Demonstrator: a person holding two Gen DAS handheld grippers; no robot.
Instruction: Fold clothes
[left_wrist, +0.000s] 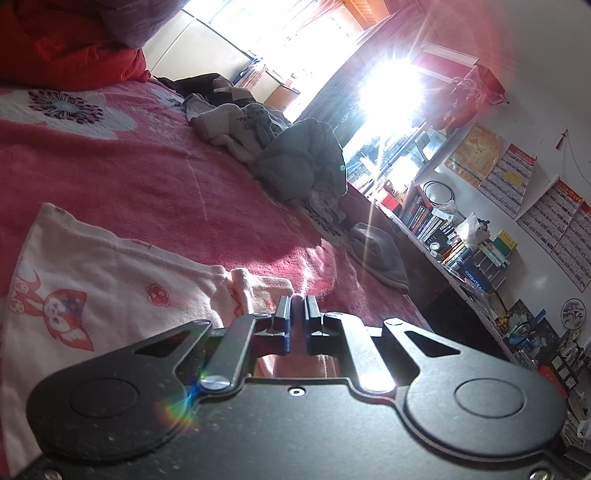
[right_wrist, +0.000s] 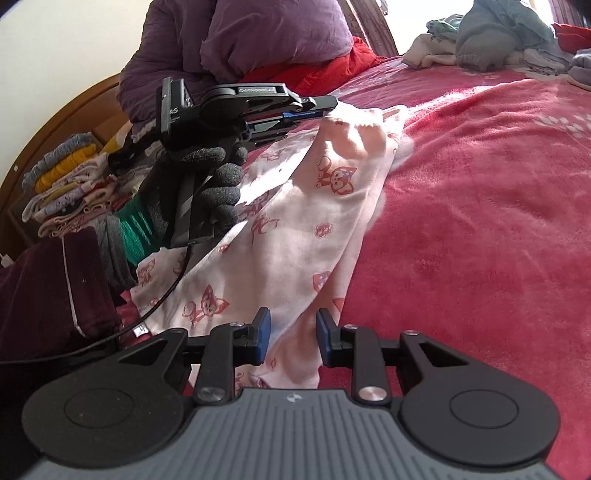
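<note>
Left wrist view: the left tool (left_wrist: 297, 300) is pressed together, pinching a corner of the pink fox-print garment (left_wrist: 92, 280) on the red bedspread (left_wrist: 155, 177); beyond lie a clothes heap (left_wrist: 295, 162) and bookshelf (left_wrist: 454, 236). Right wrist view: the right tool (right_wrist: 292, 334) is spread over the garment's near end, and a gloved hand (right_wrist: 210, 184) partly hides folded clothes (right_wrist: 66, 184).

Left gripper (left_wrist: 297, 301) fingers pinched, right gripper (right_wrist: 293, 325) fingers apart

"GenRobot.ai" on left tongs (right_wrist: 328, 105), other print illegible
</note>
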